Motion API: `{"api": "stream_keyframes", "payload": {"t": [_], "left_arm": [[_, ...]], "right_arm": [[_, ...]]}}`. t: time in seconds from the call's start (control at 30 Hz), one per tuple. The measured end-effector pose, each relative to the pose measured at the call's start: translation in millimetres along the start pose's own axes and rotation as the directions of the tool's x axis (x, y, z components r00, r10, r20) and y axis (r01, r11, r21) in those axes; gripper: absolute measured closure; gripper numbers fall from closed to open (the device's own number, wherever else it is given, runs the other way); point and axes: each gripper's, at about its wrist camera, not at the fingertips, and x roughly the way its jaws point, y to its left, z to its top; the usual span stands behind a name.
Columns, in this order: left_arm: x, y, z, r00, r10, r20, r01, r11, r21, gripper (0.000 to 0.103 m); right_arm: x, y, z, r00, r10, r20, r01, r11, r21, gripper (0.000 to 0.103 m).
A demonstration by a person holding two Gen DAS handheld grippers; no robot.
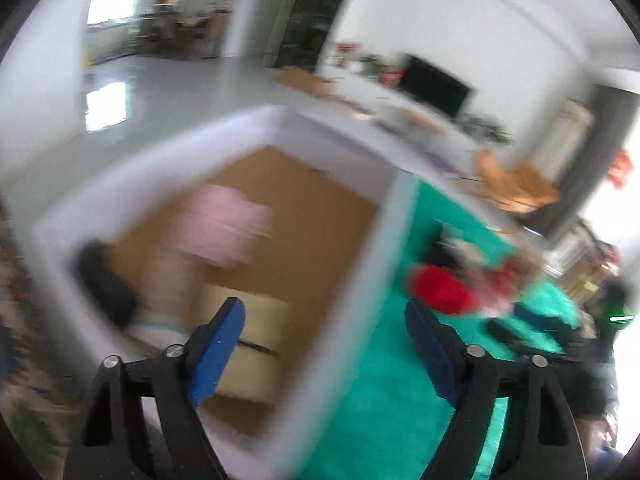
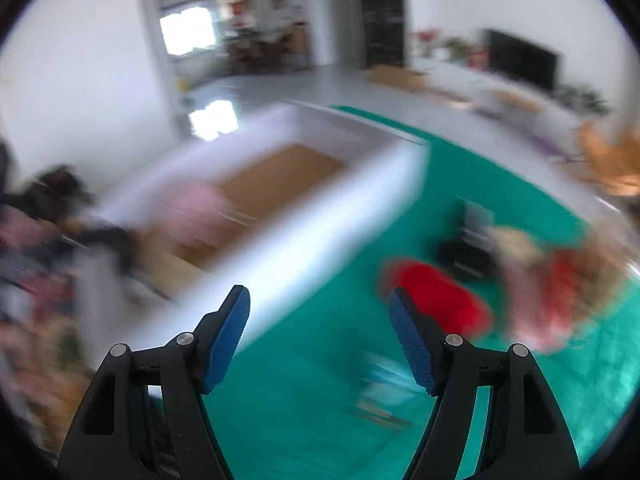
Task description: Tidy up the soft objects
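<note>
Pink cloth [image 1: 224,226] inside white box [image 1: 384,240]; both jaws apart

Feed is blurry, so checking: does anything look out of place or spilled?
Nothing looks spilled or damaged. A pink item lies in the white box; the red item and a mixed pile sit unsorted on the green mat. Blur hides details.

Left gripper [image 1: 324,320]: matte black plastic frame, two angled arms with triangular cut-outs, round silver pivot screws (four visible), blue pads on fingers [image 1: 218,350].
Right gripper [image 2: 319,320]: same black frame, same silver screws, blue pads with fine ribbed texture on fingers [image 2: 226,342] (sharper in this view).
</note>
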Motion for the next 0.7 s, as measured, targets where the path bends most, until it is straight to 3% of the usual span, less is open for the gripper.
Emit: {"api": "stream_keyframes", "payload": {"t": [0.07, 0.13, 0.23, 0.33, 0.4, 0.57, 0.7], "left_arm": [[6.7, -42.0, -29.1, 0.995, -0.095, -0.018, 0.096, 0.994, 0.052, 0.012], [20.5, -79.3, -57.9, 0.983, -0.169, -0.069, 0.176, 0.979, 0.103, 0.007], [60.5, -132.4, -103.4, 0.947, -0.237, -0.218, 0.276, 0.946, 0.171, 0.007], [89.8, -154.6, -120.9, 0.944, -0.194, -0.266, 0.258, 0.939, 0.229, 0.007], [103.0, -165.4, -125.4, 0.953, -0.164, -0.256, 0.231, 0.938, 0.259, 0.007], [128.1, -173.2, -130.9, 0.980, -0.083, -0.181, 0.143, 0.926, 0.350, 0.007], [136.6, -167.9, -138.9, 0.991, -0.037, -0.128, 0.083, 0.923, 0.375, 0.007]], "right_arm": [[-3.6, -51.6, -44.4, 0.991, -0.134, -0.022, 0.134, 0.990, 0.030, 0.028], [-11.1, -100.7, -88.2, 0.960, -0.272, -0.064, 0.276, 0.959, 0.060, 0.028], [-24.2, -159.9, -140.1, 0.916, -0.378, -0.134, 0.396, 0.903, 0.164, 0.028], [-38.6, -192.5, -176.2, 0.894, -0.414, -0.170, 0.446, 0.854, 0.267, 0.028], [-47.2, -201.4, -193.4, 0.887, -0.428, -0.172, 0.461, 0.837, 0.296, 0.028], [-46.0, -208.2, -203.3, 0.889, -0.423, -0.173, 0.457, 0.834, 0.309, 0.028], [-49.0, -209.5, -209.3, 0.887, -0.426, -0.180, 0.462, 0.828, 0.318, 0.024]]}}
